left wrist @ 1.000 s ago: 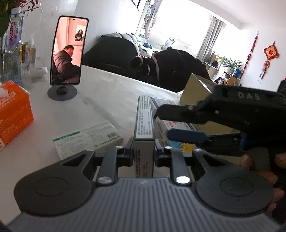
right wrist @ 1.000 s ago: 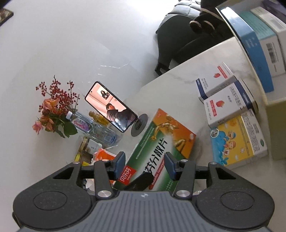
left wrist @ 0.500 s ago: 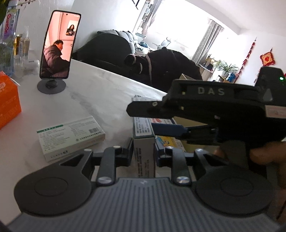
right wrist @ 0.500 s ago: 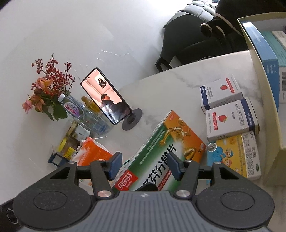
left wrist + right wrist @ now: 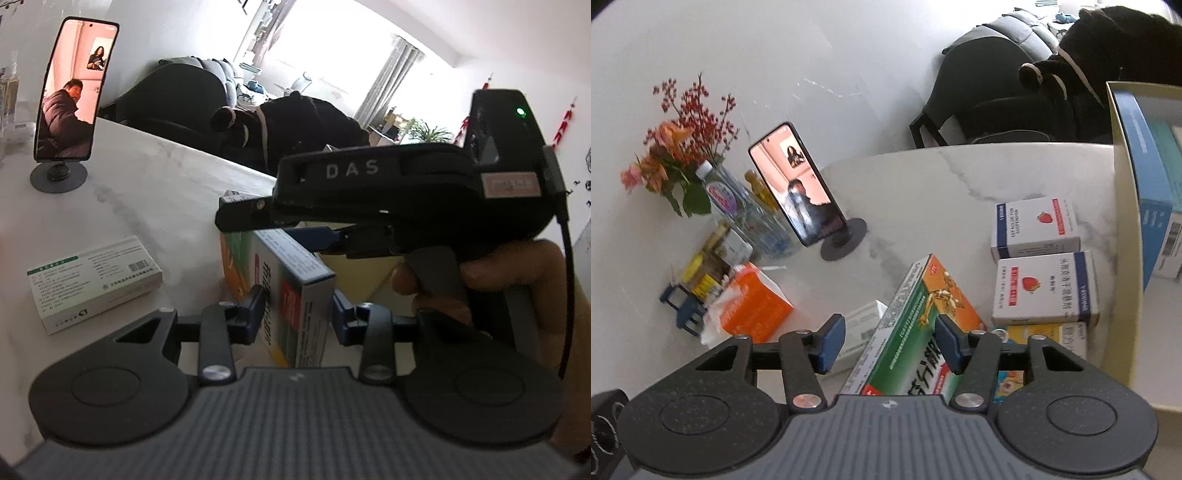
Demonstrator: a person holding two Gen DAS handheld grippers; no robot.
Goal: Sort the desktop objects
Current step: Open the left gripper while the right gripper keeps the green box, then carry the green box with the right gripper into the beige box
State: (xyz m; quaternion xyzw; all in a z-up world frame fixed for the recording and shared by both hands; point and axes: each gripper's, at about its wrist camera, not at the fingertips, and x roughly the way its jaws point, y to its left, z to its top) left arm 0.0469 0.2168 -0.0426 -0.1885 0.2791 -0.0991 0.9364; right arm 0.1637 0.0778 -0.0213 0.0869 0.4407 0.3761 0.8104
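Note:
A green-and-orange medicine box [image 5: 291, 295] leans between the pads of my left gripper [image 5: 297, 314], whose jaws are opening, with small gaps at both pads. My right gripper [image 5: 258, 227] reaches in from the right, one finger over the box's far top corner and its blue pad against the right side. In the right wrist view the same box [image 5: 923, 325] slants between the right gripper's [image 5: 888, 339] closing jaws, its right pad on the box. A white box [image 5: 92, 284] lies flat on the table to the left.
Two strawberry-print boxes [image 5: 1034, 225] [image 5: 1045, 288] and a yellow box [image 5: 1045, 332] lie beside a cream storage box [image 5: 1123, 206] with packs inside. A phone on a stand [image 5: 798, 188], an orange tissue pack [image 5: 753, 299], bottles and flowers [image 5: 683, 140] crowd the back left. A hand [image 5: 509, 269] holds the right gripper.
My left jaws have come apart off the medicine box, which tipped from upright to leaning. The right gripper has moved in closer over the box and rolled.

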